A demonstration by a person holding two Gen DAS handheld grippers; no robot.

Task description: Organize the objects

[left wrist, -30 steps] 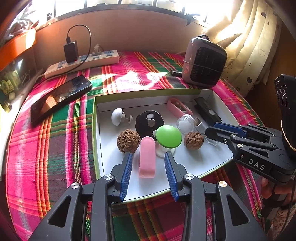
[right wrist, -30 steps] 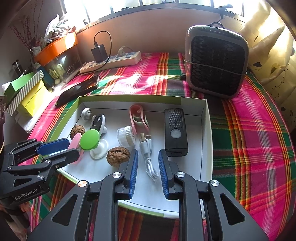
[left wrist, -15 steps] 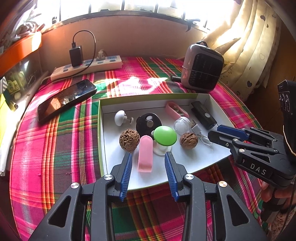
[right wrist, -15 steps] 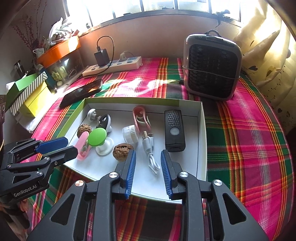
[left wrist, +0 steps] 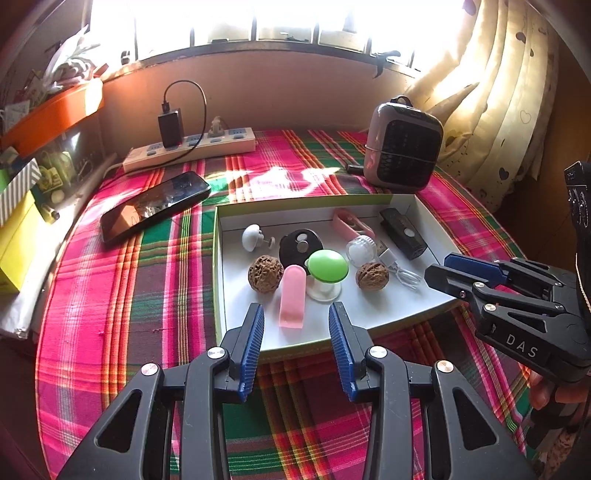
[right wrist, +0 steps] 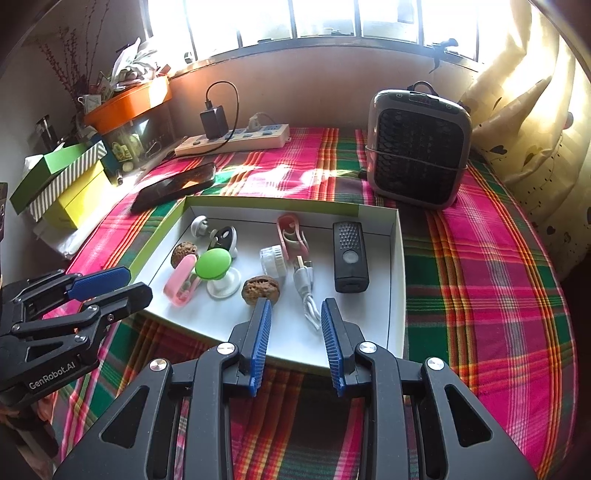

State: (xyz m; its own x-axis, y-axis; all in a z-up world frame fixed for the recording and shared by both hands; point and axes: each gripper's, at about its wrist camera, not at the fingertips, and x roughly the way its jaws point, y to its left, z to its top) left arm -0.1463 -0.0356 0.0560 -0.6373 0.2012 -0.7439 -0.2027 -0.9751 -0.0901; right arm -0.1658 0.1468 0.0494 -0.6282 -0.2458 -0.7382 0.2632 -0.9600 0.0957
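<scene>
The box (left wrist: 221, 266) sits on the plaid tablecloth (left wrist: 122, 295), holding two walnuts (left wrist: 372, 276), a green knob (left wrist: 328, 265) and a cable (right wrist: 308, 291); left gripper (left wrist: 296, 328) open, empty; right gripper (right wrist: 295, 325) has just been opening, empty, above the near rim.

Bright sun comes in through the window (right wrist: 314, 22) at 12 o'clock, above a brown wall (left wrist: 277, 96). My table has a pink and green checked cloth (right wrist: 498, 277). A cream curtain (left wrist: 491, 110) with little hearts hangs at 2 o'clock.
</scene>
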